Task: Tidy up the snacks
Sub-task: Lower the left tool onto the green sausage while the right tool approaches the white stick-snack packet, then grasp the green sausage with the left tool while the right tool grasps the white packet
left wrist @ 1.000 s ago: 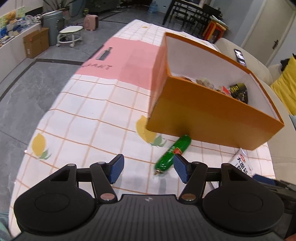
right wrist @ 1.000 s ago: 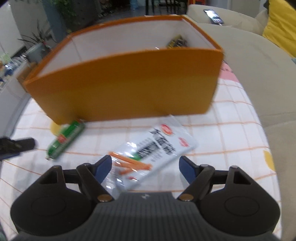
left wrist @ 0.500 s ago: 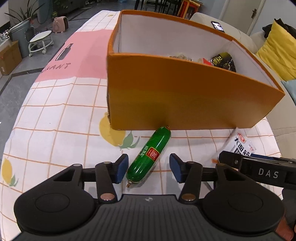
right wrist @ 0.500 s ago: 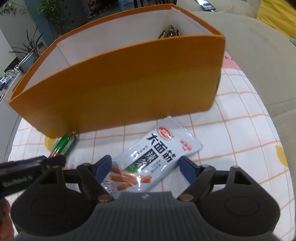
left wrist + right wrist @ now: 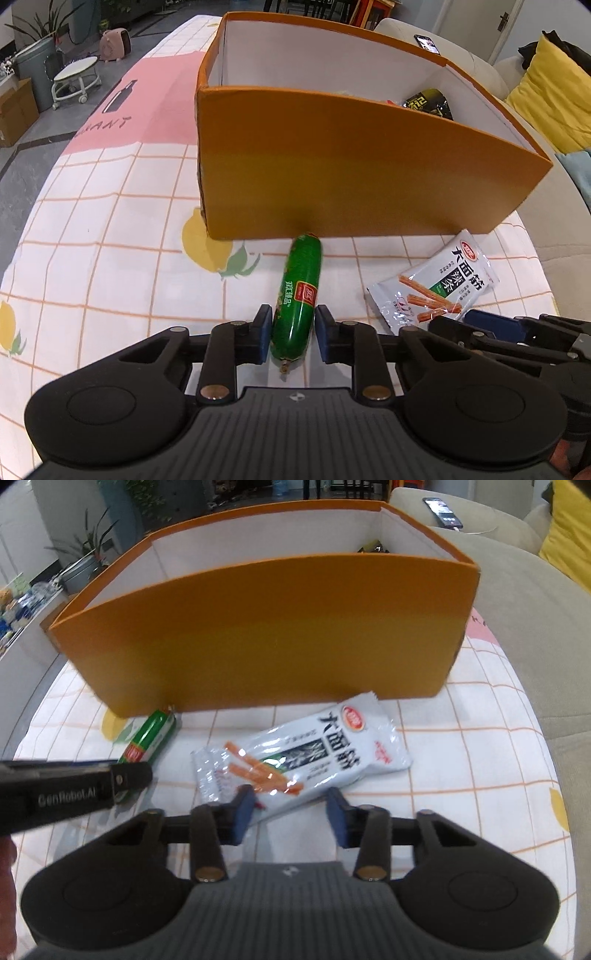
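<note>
Left gripper [image 5: 291,339]: low over the tablecloth [image 5: 110,229], aimed at the near wall of the orange box [image 5: 351,177]; blue pads [image 5: 263,334] sit close on either side of the green sausage [image 5: 299,295], near its tail end. Full clamp cannot be confirmed; a slim gap shows on the right pad.
Right gripper [image 5: 291,814]: low and level, fingers parted wide, straddling the near end of the white snack packet [image 5: 314,753]; left pad overlaps the packet's edge, right pad stands clear of it.
Green sausage: flat on the cloth, far tip touching or just short of the box wall.
White snack packet: on the cloth just in front of the box, right of the sausage.
Box contents: a dark packet [image 5: 430,103] in the far right corner.
Change, left: half a second ago the pads stood well apart around the sausage; now drawn in against it.
Change, right: jaws narrower than before, and further forward over the packet.
</note>
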Motion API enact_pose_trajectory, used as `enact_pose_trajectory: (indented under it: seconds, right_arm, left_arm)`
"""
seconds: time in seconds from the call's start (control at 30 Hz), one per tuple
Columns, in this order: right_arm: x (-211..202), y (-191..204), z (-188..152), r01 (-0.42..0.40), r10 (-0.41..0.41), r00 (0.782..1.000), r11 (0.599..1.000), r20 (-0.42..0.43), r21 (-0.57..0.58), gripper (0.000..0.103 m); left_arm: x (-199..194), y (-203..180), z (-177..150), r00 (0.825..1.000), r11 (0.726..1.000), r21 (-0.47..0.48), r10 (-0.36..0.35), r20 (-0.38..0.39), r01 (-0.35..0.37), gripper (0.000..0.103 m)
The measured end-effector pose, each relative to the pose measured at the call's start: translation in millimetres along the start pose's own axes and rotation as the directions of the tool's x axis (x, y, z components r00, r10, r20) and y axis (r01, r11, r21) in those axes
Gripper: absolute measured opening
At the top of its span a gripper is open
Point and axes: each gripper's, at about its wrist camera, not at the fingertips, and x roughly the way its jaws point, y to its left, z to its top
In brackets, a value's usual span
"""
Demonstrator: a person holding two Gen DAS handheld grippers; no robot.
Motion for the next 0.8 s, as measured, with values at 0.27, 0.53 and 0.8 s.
enact_pose_trajectory:
  seconds: [0.27,0.53,0.8]
  right_arm:
    - [-15,-19,5,0.11,-0.111,0.994,0.98,-0.003,0.165,0.06]
    - [13,-13,24,0.175,-0.171,0.984,0.915,-0.042,0.363,0.073]
    - [29,16,23,0.218,-0.216,0.976,0.962,-0.031,0.163,0.084]
  left_arm:
    - [-2,-2,-4,1.0,1.0,-0.011,0.014,-0.013,-0.014,0.025]
    - [-4,1,-5,0.999,0.999,-0.026,0.031,-0.019,-0.031,0.026]
    - [-6,3,-7,0.999,0.999,-0.03,0.035,-0.02,-0.035,0.026]
